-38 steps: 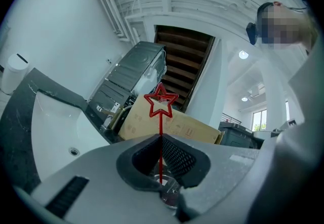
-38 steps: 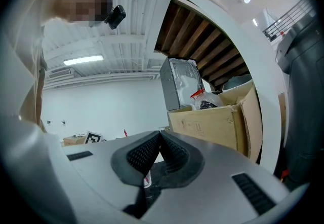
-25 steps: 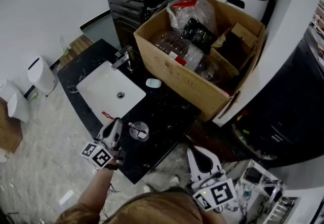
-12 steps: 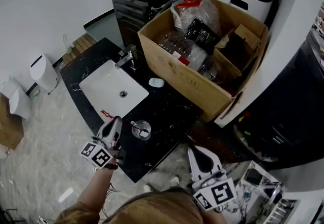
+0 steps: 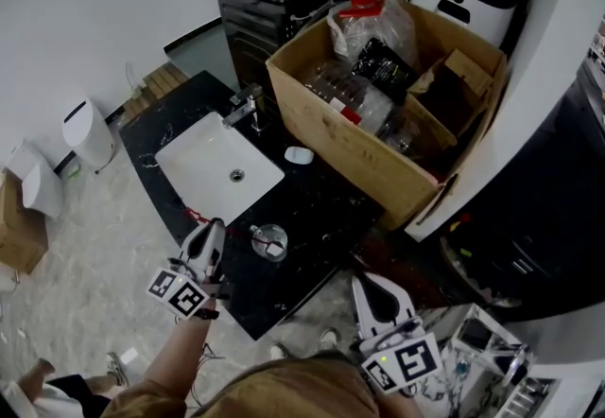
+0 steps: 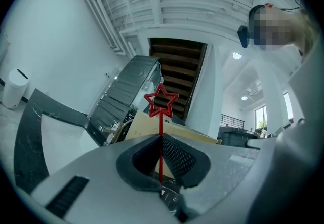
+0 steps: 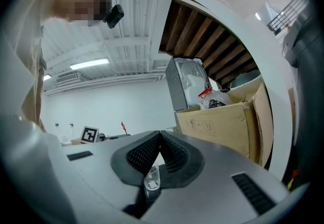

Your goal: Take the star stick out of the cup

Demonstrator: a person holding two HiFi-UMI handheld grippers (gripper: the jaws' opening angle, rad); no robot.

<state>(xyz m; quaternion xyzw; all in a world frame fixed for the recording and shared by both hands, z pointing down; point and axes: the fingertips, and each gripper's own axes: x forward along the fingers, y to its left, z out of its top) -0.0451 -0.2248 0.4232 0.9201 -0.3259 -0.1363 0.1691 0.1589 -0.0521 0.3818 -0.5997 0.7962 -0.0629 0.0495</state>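
My left gripper [image 5: 214, 227] is shut on the thin red star stick [image 5: 194, 215], by the black counter's front-left edge, to the left of the glass cup [image 5: 269, 241] and apart from it. In the left gripper view the stick [image 6: 161, 125] stands upright out of the closed jaws [image 6: 161, 137], its open star on top. Whether anything is in the cup I cannot tell. My right gripper [image 5: 363, 281] hangs off the counter's front edge, shut and empty. In the right gripper view its jaws [image 7: 160, 134] meet at the tips, and the cup [image 7: 151, 178] shows far beyond them.
A white sink [image 5: 219, 170] with a faucet [image 5: 244, 109] is set in the black counter [image 5: 312, 208]. A large open cardboard box [image 5: 350, 137] full of bagged items fills the counter's right end. A small white object [image 5: 299, 156] lies beside it. A white bin [image 5: 83, 134] stands on the floor.
My left gripper, still holding the star stick, has drawn a little to the left, away from the cup. The right gripper has not moved.
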